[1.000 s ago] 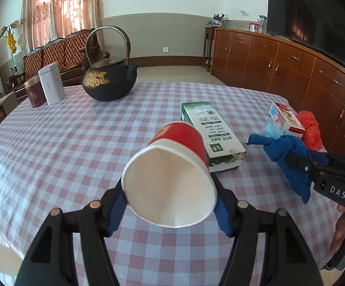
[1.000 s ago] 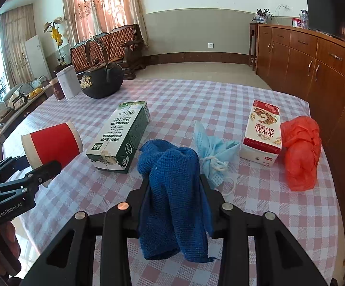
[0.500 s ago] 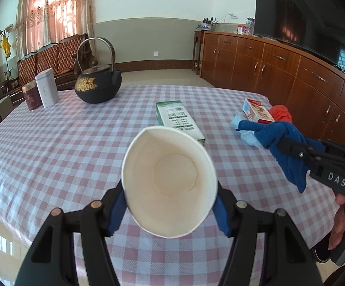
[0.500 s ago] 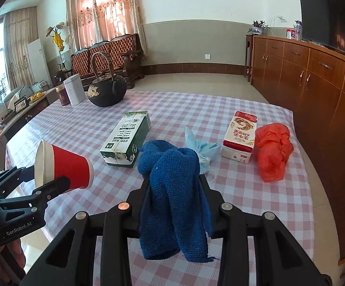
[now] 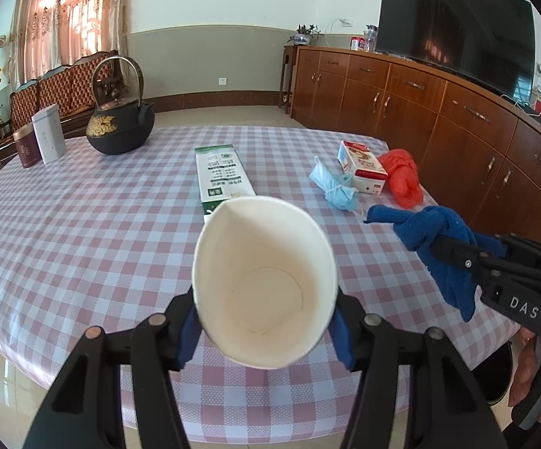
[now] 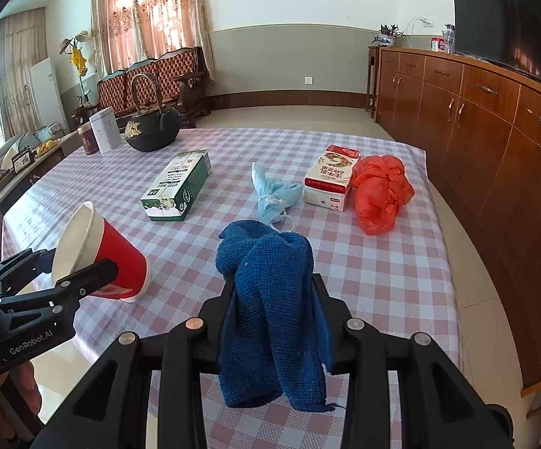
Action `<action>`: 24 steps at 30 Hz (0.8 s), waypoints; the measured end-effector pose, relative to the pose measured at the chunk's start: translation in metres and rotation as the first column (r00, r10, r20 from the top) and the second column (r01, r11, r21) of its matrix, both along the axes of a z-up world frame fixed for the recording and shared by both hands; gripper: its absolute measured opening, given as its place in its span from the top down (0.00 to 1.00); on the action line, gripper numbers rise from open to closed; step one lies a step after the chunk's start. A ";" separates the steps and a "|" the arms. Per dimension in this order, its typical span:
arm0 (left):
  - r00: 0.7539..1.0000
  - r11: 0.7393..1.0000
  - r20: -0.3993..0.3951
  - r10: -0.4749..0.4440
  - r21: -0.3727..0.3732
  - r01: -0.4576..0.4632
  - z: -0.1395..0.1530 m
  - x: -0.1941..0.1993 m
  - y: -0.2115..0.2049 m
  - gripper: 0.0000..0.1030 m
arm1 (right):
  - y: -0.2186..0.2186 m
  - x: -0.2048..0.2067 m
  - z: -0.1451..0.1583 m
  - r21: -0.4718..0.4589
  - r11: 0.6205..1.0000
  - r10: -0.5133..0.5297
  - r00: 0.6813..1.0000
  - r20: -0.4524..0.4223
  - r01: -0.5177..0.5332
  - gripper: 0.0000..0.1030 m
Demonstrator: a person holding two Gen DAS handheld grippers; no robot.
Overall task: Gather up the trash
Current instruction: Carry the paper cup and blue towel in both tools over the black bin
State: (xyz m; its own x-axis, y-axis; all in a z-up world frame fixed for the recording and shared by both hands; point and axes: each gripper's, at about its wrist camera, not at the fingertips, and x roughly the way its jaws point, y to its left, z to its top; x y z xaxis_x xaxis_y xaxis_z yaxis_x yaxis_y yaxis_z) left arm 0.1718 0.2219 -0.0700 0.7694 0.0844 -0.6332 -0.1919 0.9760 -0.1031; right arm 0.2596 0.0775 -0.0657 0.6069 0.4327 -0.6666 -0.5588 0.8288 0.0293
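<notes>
both tools carry trash above the near edge of the checkered worktop [image 5: 83,202].
left wrist: left tool [image 5: 264,321], jaws just closing further, squeezes the paper cup [image 5: 264,288], mouth toward the camera. right wrist: right tool [image 6: 274,299] clamps the blue cloth [image 6: 270,299], hanging between its fingers.

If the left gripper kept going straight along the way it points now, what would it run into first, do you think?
Probably the checked tablecloth just past the paper cup that the left gripper holds, or the green carton beyond; depth is hard to judge here.
</notes>
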 end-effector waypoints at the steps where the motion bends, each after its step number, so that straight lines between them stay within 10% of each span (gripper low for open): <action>1: 1.000 1.000 0.002 -0.005 0.003 0.005 0.000 0.000 -0.001 0.43 | -0.001 0.000 -0.001 0.003 1.000 -0.001 1.000 -0.002 0.001 0.63; 9: 0.999 1.000 -0.053 -0.009 0.013 0.009 -0.016 0.009 -0.004 0.37 | -0.001 0.007 -0.012 0.006 1.000 -0.008 1.000 -0.024 0.008 0.63; 14: 0.999 0.999 -0.039 -0.031 -0.012 0.031 -0.018 0.014 0.002 0.89 | -0.004 0.010 -0.014 0.006 1.000 -0.012 1.000 -0.026 0.012 0.63; 17: 0.998 1.000 -0.060 -0.016 0.001 0.016 -0.019 0.021 0.003 0.87 | -0.005 0.011 -0.014 0.006 1.000 -0.018 0.999 -0.027 0.018 0.63; 19: 1.000 1.000 -0.021 0.022 0.010 -0.022 -0.016 0.018 0.004 0.50 | -0.005 0.013 -0.014 0.007 1.000 -0.019 0.999 -0.026 0.019 0.63; 20: 1.000 0.999 0.001 0.030 0.015 -0.030 -0.013 0.018 0.005 0.13 | -0.005 0.014 -0.014 0.004 1.000 -0.020 1.000 -0.023 0.020 0.63; 24: 0.999 0.999 0.035 0.026 0.024 -0.027 -0.006 0.041 0.010 0.01 | -0.003 0.025 -0.014 0.004 0.999 -0.033 0.999 -0.023 0.033 0.63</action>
